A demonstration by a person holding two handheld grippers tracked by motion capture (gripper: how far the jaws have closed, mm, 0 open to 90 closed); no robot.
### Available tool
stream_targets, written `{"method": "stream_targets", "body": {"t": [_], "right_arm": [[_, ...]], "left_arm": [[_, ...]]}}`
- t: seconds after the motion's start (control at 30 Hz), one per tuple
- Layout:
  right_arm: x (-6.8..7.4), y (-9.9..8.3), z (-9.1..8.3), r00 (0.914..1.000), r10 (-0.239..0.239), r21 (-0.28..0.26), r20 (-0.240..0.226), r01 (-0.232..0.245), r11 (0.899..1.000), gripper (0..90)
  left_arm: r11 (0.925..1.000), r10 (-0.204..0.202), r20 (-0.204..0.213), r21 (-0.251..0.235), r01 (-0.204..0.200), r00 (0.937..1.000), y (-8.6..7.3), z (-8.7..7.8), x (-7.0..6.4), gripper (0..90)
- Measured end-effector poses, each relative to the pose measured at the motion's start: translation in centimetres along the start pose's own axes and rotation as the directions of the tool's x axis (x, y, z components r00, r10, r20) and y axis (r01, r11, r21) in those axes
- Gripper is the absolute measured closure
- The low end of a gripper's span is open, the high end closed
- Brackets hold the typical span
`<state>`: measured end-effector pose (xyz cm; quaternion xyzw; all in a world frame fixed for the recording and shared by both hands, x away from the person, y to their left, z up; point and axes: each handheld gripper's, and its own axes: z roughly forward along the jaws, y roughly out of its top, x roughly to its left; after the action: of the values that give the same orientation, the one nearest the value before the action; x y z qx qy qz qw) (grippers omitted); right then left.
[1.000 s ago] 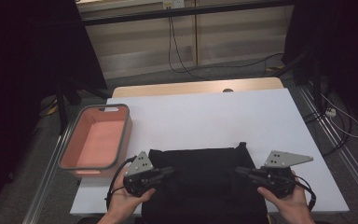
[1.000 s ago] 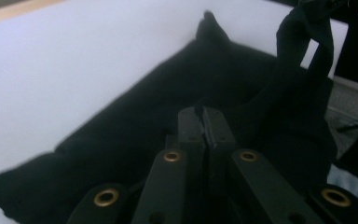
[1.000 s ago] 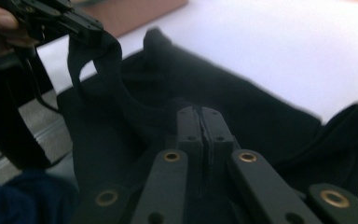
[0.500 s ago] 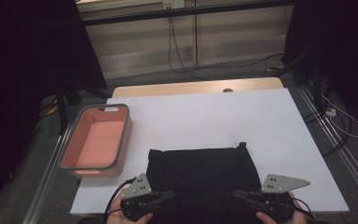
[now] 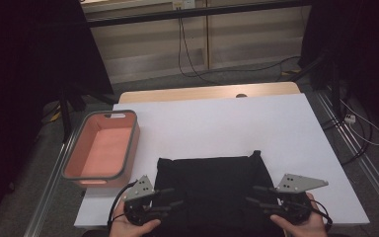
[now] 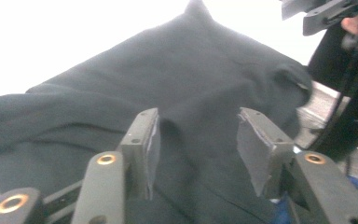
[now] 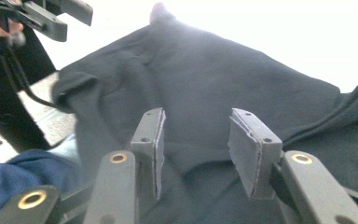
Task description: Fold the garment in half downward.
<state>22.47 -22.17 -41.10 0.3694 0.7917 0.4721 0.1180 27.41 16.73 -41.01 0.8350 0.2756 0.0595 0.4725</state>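
Nearest me, the person's hands sat at the table's near edge w/ a gripper in each. The left gripper (image 5: 170,201) was at the near-left corner of the black cloth (image 5: 209,185), jaws standing apart, nothing between them. From the left gripper view the cloth lay just past and under its pads (image 6: 151,140), spreading out ahead; couldn't tell whether they touched the fabric. The right gripper (image 5: 256,196) was at the near-right side of the cloth, jaws also apart, nothing caught. In the right gripper view the dark fabric ran beneath and beyond its pads (image 7: 244,147), approx. centred between them.

The cloth itself lay folded into a rough square, flat on the white table (image 5: 227,126), at the near-middle, a small tab poking out at its far-right corner.

Farther left, a pink bin (image 5: 103,145) w/ grey rim sat on the table's left edge, well apart from the cloth. Beyond, bare white top, then a wood strip (image 5: 202,93) at the far edge.
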Motion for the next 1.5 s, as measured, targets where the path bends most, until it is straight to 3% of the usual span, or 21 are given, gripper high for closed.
{"method": "stream_targets", "body": {"t": [0.1,0.23,0.37,0.57,0.77,0.87,0.93,1.07,1.13,1.23,1.5], "right_arm": [[-1.2,0.6,0.5,0.9995,-0.011,0.017,0.028,0.011,1.0,55.8],[-3.0,1.7,1.1,0.9971,-0.019,0.025,0.074,0.017,1.0,55.7],[-4.9,3.1,1.5,0.9913,-0.033,0.038,0.128,0.028,0.999,54.8],[-8.2,4.7,2.5,0.9843,-0.008,0.035,0.176,0.002,0.999,56.1],[-10.5,5.6,3.9,0.9777,0.008,0.047,0.21,-0.018,0.999,58.8],[-11.5,6.1,4.4,0.9736,0.018,0.041,0.228,-0.028,0.999,59.8],[-12.2,6.5,4.9,0.9688,0.029,0.03,0.246,-0.037,0.999,61.2],[-13.4,6.6,6.2,0.9679,0.059,0.032,0.244,-0.069,0.997,62.5],[-13.8,6.3,6.9,0.9685,0.056,0.052,0.243,-0.071,0.996,63.3],[-14.2,5.6,7.3,0.967,0.051,0.091,0.25,-0.076,0.993,64.3],[-14.6,3.8,6.5,0.9648,0.059,0.165,0.256,-0.104,0.981,66.6]], "left_arm": [[0.9999,0.015,-0.044,0.008,-0.015,0.9989,0.5,0.6,1.1,38.3],[0.9981,0.061,-0.118,0.012,-0.06,0.9912,1.3,1.5,2.6,29.3],[0.9989,0.048,-0.147,0.005,-0.047,0.9879,2.4,2.5,4.4,23.1],[0.9998,0.02,-0.173,0.012,-0.018,0.9847,3.2,4.5,6.5,18.6],[1.0,0.004,-0.226,-0.003,-0.005,0.974,4.4,5.7,8.5,17.1],[1.0,0.0,-0.244,-0.005,-0.001,0.9698,4.5,6.1,9.0,16.8],[0.9994,-0.034,-0.239,-0.003,0.035,0.9703,4.3,6.2,9.0,16.7],[0.9993,-0.008,-0.24,0.032,0.017,0.9708,3.7,6.4,8.7,15.3],[0.9991,0.003,-0.235,0.042,0.007,0.972,3.4,6.4,8.6,15.4],[0.9982,0.021,-0.248,0.06,-0.007,0.9686,3.1,6.5,8.5,15.3],[0.999,0.0,-0.265,0.043,0.012,0.9642,3.0,6.5,9.0,15.4]]}}
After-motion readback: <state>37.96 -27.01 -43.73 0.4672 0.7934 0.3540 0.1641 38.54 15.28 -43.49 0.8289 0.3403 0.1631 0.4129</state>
